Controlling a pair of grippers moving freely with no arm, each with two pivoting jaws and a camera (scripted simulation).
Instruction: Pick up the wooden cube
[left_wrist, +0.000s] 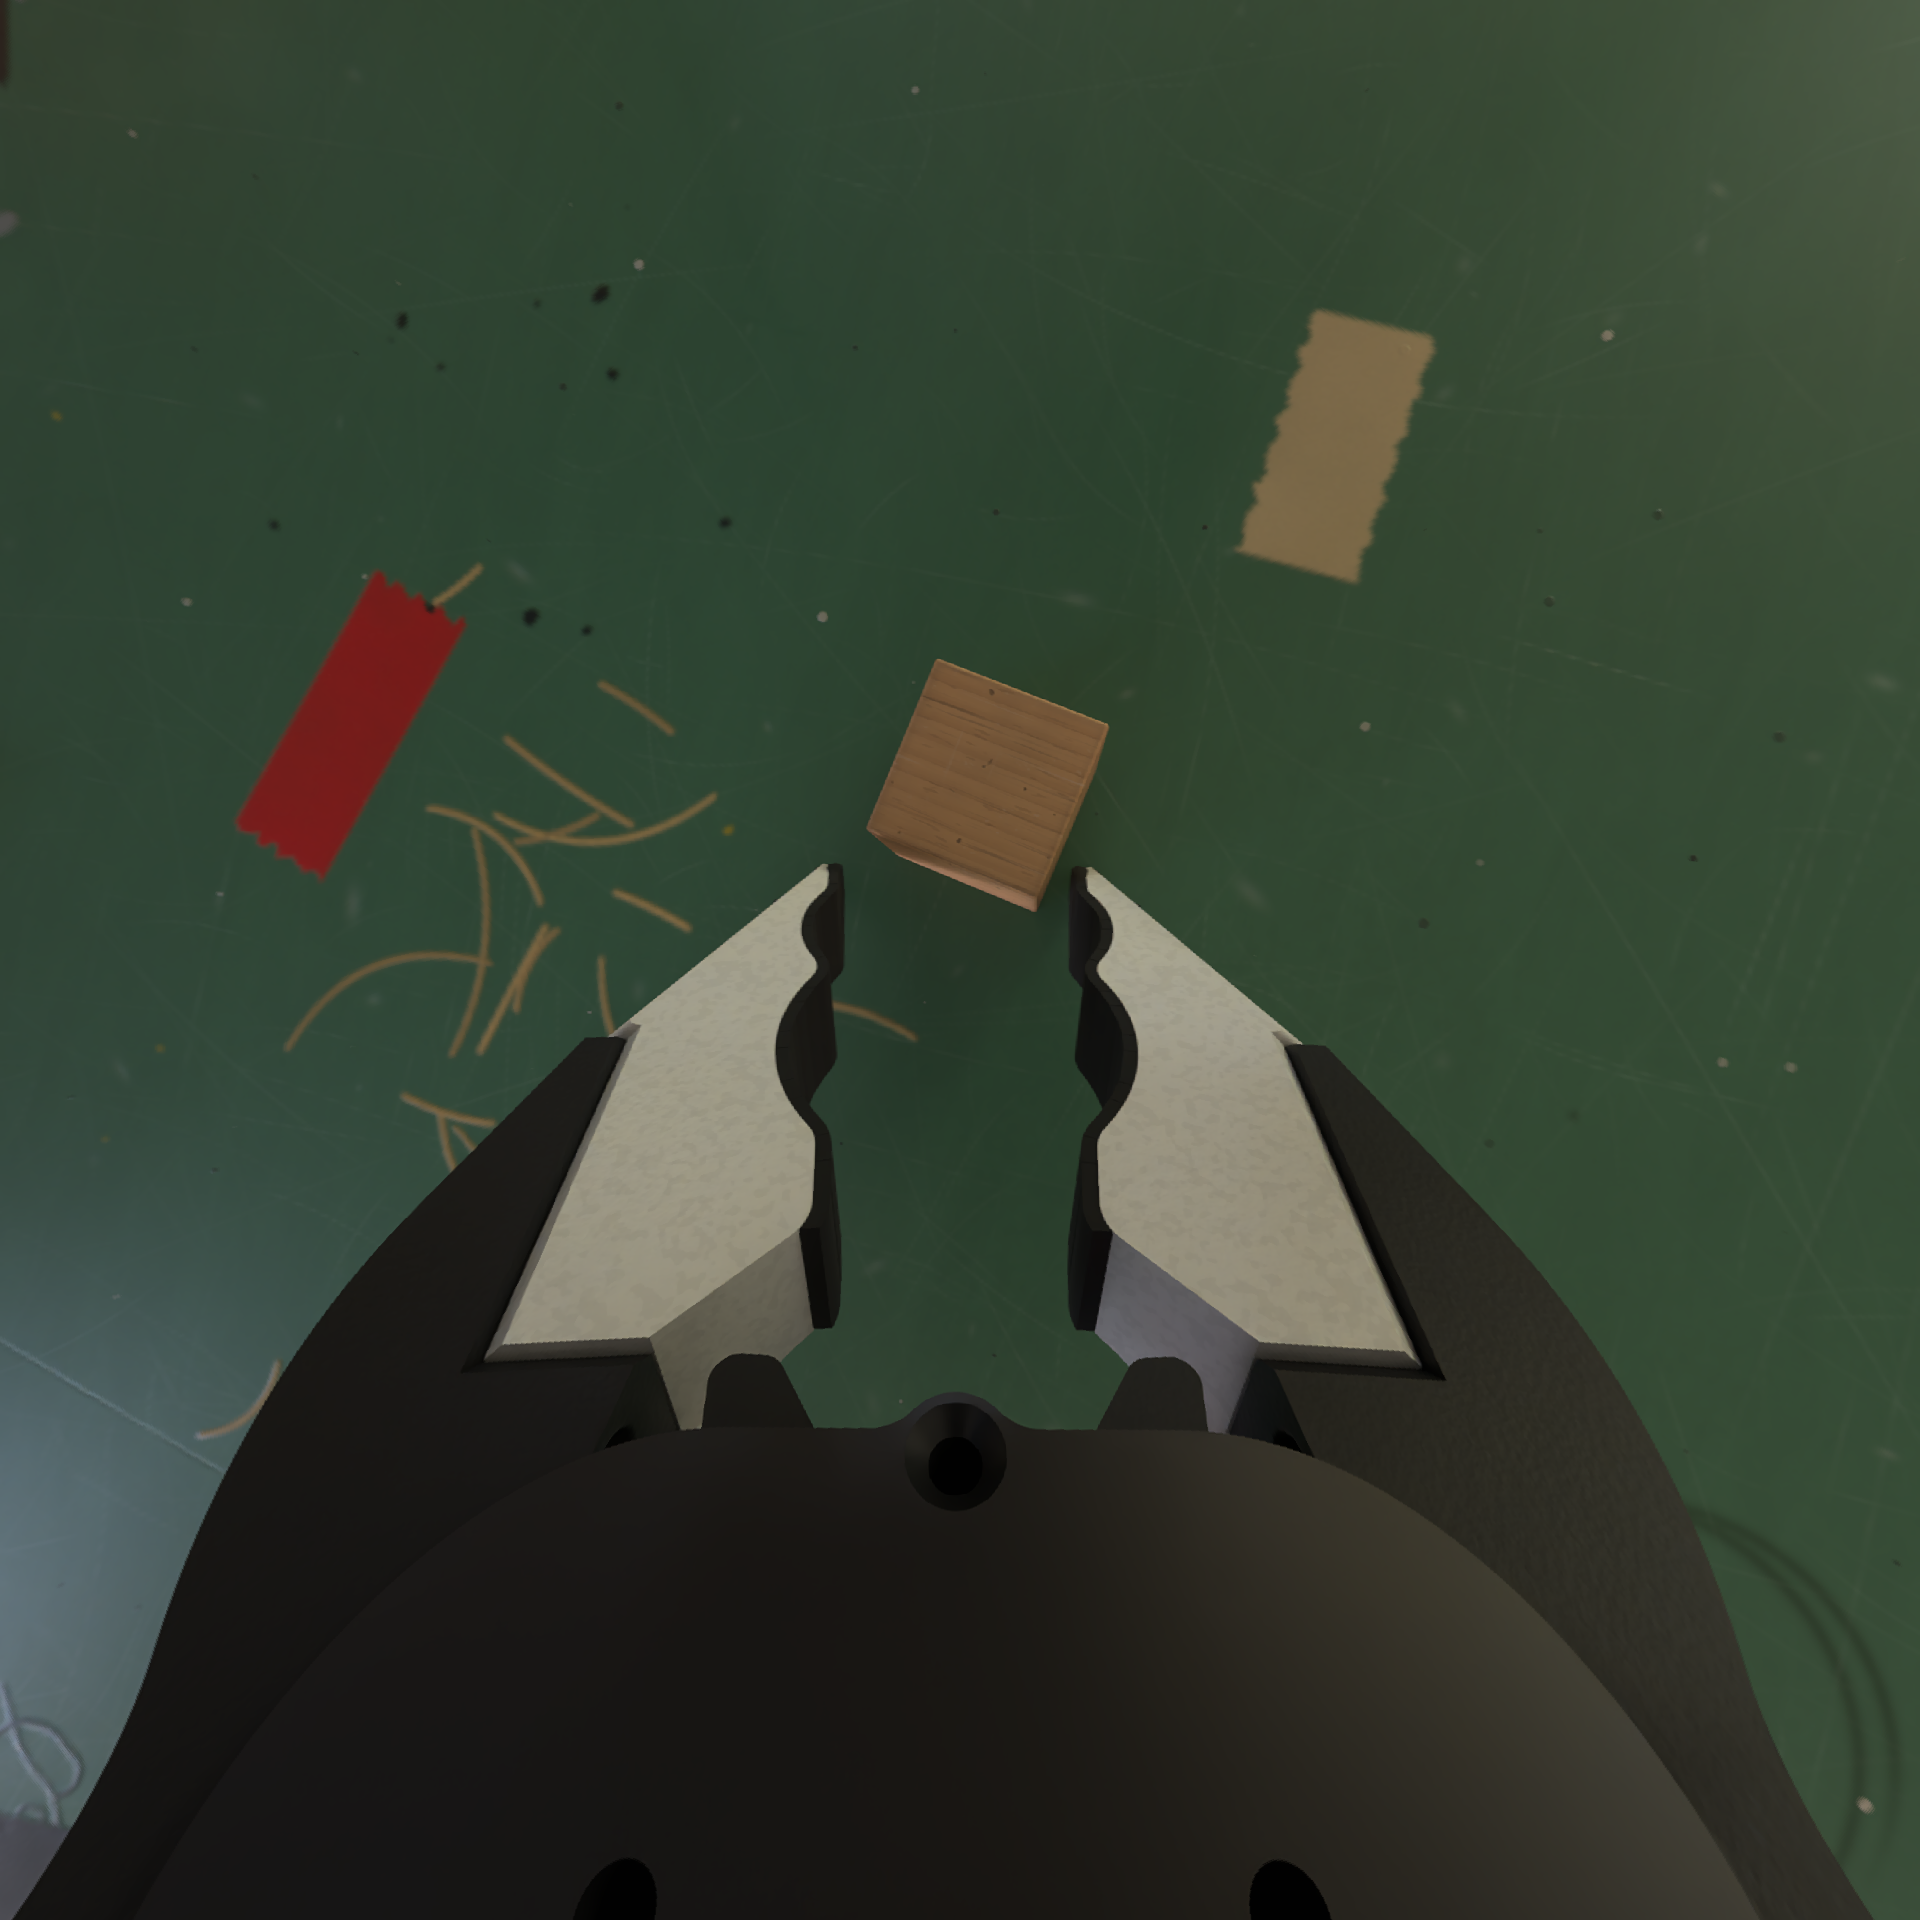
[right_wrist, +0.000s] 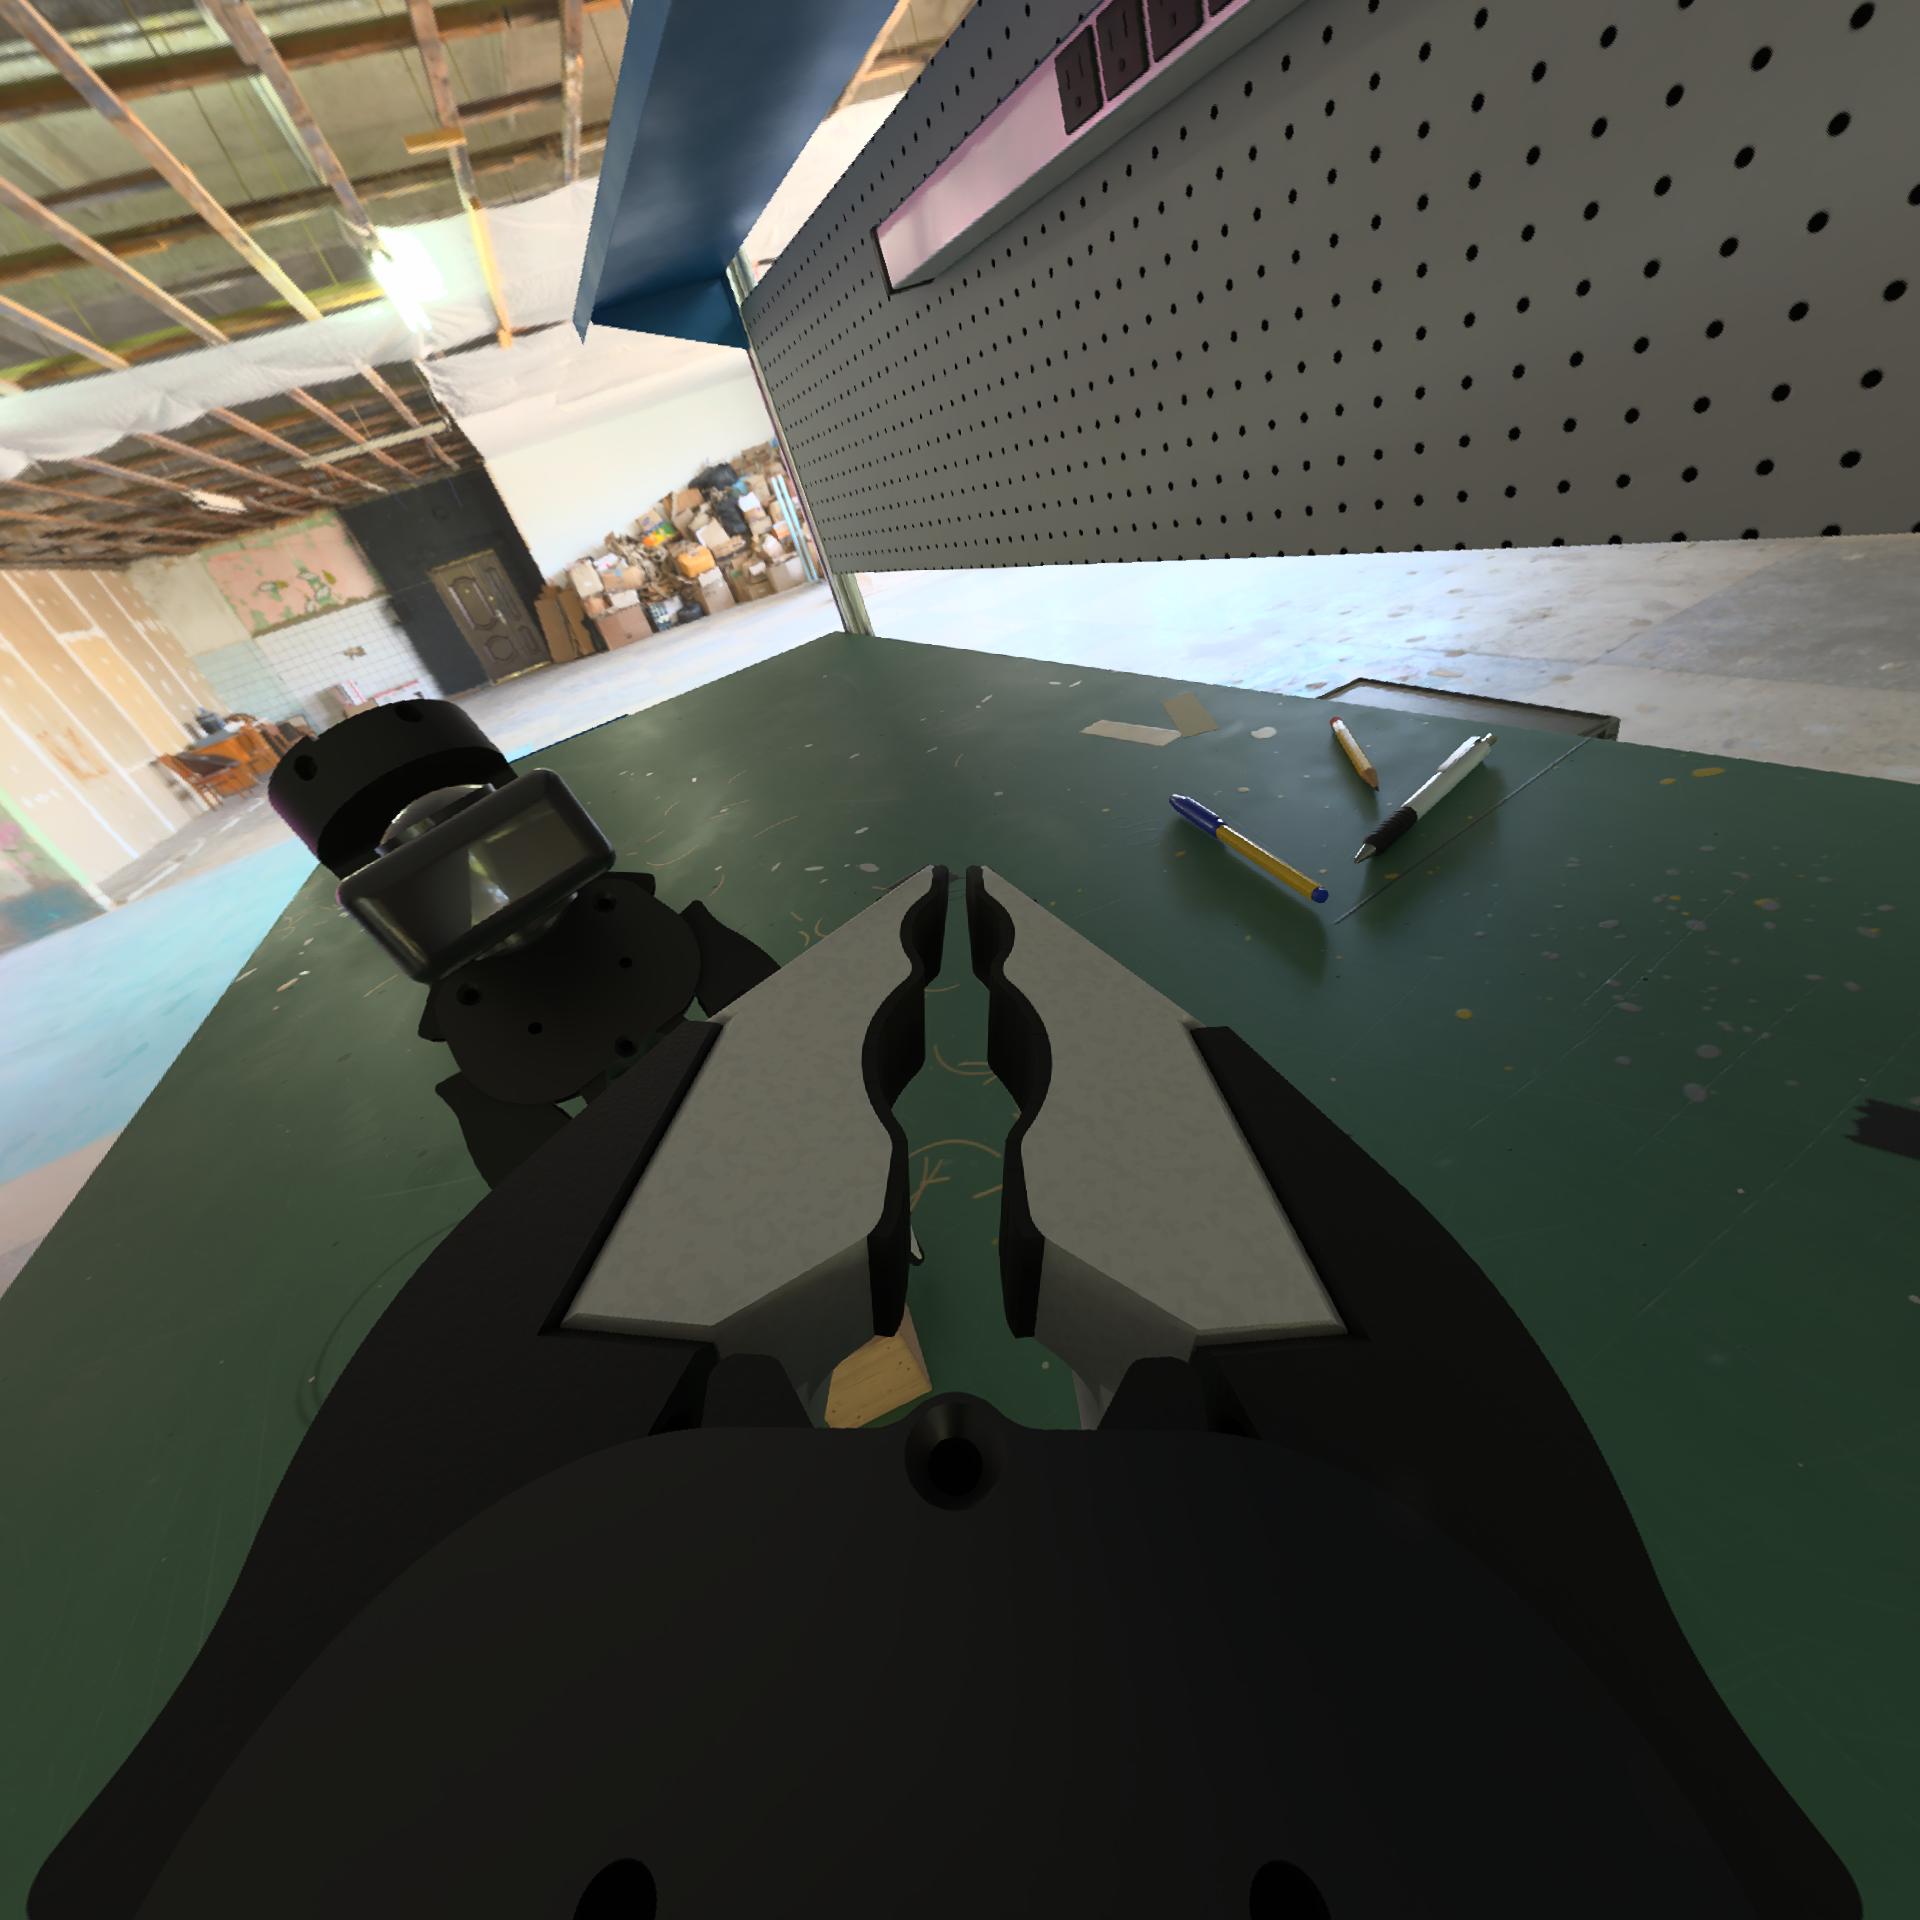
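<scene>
Wooden and light brown, the small cube sits on the scuffed dark green surface, just beyond the tips of the left gripper, whose jaws stand apart with nothing between them. A red tape strip lies to the cube's left and a tan tape strip farther off to its right. The right gripper hangs above the surface with its jaws nearly together, empty; a blue and yellow pen lies beyond it.

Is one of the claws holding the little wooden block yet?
No, nothing is held. The left claw is open above the wooden cube, which sits on the green table. The right claw is nearly closed, with nothing between its fingers.
</scene>
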